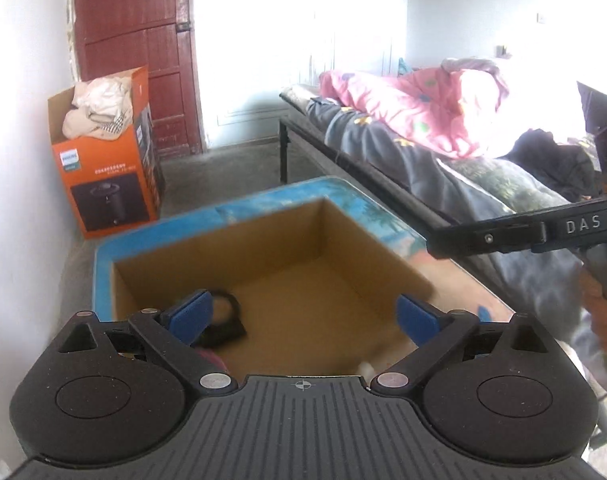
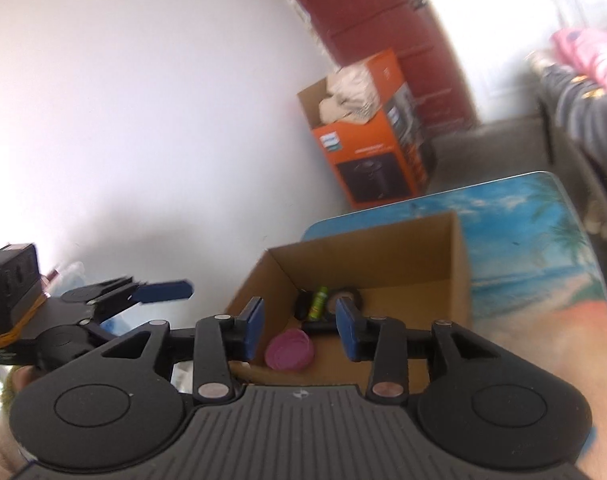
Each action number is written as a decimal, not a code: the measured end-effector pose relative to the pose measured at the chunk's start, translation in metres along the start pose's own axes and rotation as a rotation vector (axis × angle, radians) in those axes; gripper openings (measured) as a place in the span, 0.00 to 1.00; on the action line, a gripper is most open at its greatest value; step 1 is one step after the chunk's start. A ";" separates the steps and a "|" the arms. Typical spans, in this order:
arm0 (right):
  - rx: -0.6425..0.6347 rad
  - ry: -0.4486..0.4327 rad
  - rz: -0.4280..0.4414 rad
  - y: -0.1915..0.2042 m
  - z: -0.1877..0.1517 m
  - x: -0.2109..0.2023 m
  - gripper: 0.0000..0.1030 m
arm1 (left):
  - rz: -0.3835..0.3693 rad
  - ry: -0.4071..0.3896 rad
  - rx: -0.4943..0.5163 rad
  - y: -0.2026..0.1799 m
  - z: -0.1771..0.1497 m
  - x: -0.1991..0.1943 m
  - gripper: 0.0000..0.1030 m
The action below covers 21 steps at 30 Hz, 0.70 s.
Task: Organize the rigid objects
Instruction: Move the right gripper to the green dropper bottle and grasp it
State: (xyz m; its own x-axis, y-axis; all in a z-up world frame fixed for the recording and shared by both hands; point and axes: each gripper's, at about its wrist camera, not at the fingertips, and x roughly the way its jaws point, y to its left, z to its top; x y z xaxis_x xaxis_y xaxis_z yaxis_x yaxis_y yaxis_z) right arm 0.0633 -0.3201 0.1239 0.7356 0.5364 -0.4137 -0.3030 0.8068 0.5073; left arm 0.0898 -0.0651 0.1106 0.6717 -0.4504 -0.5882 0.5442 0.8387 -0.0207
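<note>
While both grippers stand clear with nothing between their fingers, left gripper [image 1: 305,314] spread wide and right gripper [image 2: 299,330] part-open, the pink lid [image 2: 289,350], green bottle [image 2: 318,302] and black items lie inside the cardboard box [image 2: 461,264] on the worktop [image 2: 543,240]. Judged best: locate the next loose object before descending, then square the fingers to it.

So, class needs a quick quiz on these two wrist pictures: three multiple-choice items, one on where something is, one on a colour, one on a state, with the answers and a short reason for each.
1. Where does the pink lid lie?
A. inside the cardboard box
B. on the bed
C. on the floor by the orange carton

2. What colour is the carton standing by the red door?
A. green
B. orange
C. white

3. How does the left gripper stand?
A. shut on the pink lid
B. shut on a green tube
C. open, with nothing between its pads

Answers:
1 A, the right wrist view shows the lid on the box floor, near the green tube.
2 B, its printed sides are orange.
3 C, its blue pads stand wide apart over the box, gripping nothing.
</note>
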 end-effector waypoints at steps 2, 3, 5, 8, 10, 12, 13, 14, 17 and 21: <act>0.000 -0.019 -0.036 0.001 -0.022 -0.005 0.41 | -0.013 -0.003 -0.022 -0.015 -0.021 0.004 0.96; 0.002 -0.015 -0.050 0.001 -0.032 -0.005 0.41 | -0.027 0.003 -0.027 -0.022 -0.031 0.008 0.96; 0.010 -0.001 -0.071 -0.001 -0.048 -0.001 0.41 | -0.037 0.026 -0.024 -0.038 -0.049 0.019 0.96; 0.016 0.037 -0.090 -0.005 -0.064 0.014 0.41 | -0.023 0.058 0.008 -0.060 -0.071 0.042 0.95; 0.010 0.061 -0.103 -0.005 -0.072 0.021 0.41 | -0.008 0.069 0.022 -0.070 -0.085 0.055 0.93; 0.001 0.082 -0.112 -0.004 -0.076 0.031 0.41 | -0.013 0.061 -0.015 -0.071 -0.095 0.062 0.92; -0.005 0.095 -0.115 -0.003 -0.080 0.033 0.41 | -0.020 0.061 -0.023 -0.070 -0.098 0.065 0.89; -0.009 0.109 -0.120 -0.003 -0.083 0.038 0.41 | -0.015 0.065 -0.030 -0.070 -0.101 0.067 0.86; -0.021 0.141 -0.119 0.000 -0.088 0.050 0.41 | 0.024 0.073 -0.043 -0.070 -0.107 0.074 0.74; -0.091 0.152 -0.127 0.009 -0.087 0.060 0.41 | 0.063 0.060 -0.022 -0.071 -0.107 0.080 0.67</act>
State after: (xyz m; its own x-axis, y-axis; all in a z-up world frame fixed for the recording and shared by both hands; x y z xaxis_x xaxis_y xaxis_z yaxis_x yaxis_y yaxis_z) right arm 0.0516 -0.2594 0.0379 0.6732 0.4551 -0.5828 -0.2725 0.8854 0.3766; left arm 0.0509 -0.1278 -0.0216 0.6723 -0.3780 -0.6366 0.4901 0.8716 0.0001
